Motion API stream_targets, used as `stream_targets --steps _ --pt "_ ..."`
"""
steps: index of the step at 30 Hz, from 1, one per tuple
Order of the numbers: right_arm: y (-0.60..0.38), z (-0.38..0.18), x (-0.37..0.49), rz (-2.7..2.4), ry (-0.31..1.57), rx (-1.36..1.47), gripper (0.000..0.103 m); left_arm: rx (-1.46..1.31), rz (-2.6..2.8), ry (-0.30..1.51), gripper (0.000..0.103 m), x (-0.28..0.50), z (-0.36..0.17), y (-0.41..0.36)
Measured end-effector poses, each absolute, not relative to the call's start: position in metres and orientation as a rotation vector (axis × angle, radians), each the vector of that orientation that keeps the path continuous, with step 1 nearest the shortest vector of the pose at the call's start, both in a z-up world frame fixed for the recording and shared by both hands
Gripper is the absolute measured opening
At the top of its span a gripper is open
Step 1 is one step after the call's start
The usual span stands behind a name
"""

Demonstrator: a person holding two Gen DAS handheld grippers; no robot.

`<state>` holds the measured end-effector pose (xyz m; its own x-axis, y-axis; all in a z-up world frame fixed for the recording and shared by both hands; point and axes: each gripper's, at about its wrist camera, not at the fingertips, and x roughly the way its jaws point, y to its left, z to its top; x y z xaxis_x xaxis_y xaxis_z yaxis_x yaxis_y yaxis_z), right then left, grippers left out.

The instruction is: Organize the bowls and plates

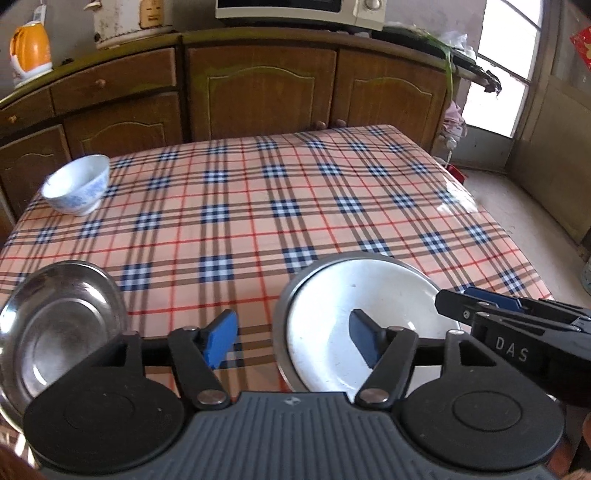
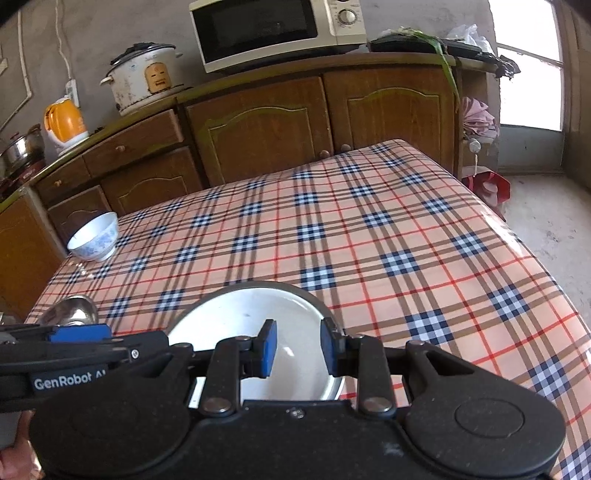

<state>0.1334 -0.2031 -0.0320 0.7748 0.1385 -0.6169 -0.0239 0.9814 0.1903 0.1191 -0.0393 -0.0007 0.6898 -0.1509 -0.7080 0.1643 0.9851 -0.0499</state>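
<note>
A white plate [image 1: 373, 295] lies inside a steel plate [image 1: 282, 332] near the table's front edge. My left gripper [image 1: 293, 341] hangs open above their left rim, one pad over the white plate and the other over the cloth, gripping nothing. My right gripper [image 2: 298, 347] is over the same white plate [image 2: 240, 314]. Its jaws stand a little apart, its right pad sits by the steel rim [image 2: 325, 306], and nothing is pressed between the pads. A second steel plate [image 1: 55, 325] lies at the front left. A blue-patterned white bowl [image 1: 75, 188] stands at the far left corner.
A plaid cloth covers the table [image 2: 406, 240], and most of it is bare. Behind it are wooden cabinets [image 2: 258, 125] carrying a microwave [image 2: 273, 29], a rice cooker [image 2: 144, 77] and an orange kettle [image 2: 64, 122]. The floor and a bright doorway [image 2: 532, 88] are to the right.
</note>
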Motion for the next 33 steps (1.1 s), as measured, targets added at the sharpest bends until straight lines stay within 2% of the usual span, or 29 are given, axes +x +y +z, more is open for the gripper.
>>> stream_targets --steps 6,11,33 --pt "-0.190 -0.014 0.129 0.131 0.671 0.184 0.047 0.005 -0.140 0.770 0.078 0.114 0.011 -0.026" --pt "-0.176 0.000 0.129 0.162 0.668 0.181 0.047 0.000 -0.113 0.742 0.082 0.110 0.022 -0.014" --pt "-0.094 0.028 0.138 0.269 0.667 0.118 0.048 -0.059 -0.015 0.692 0.083 0.102 0.043 0.056"
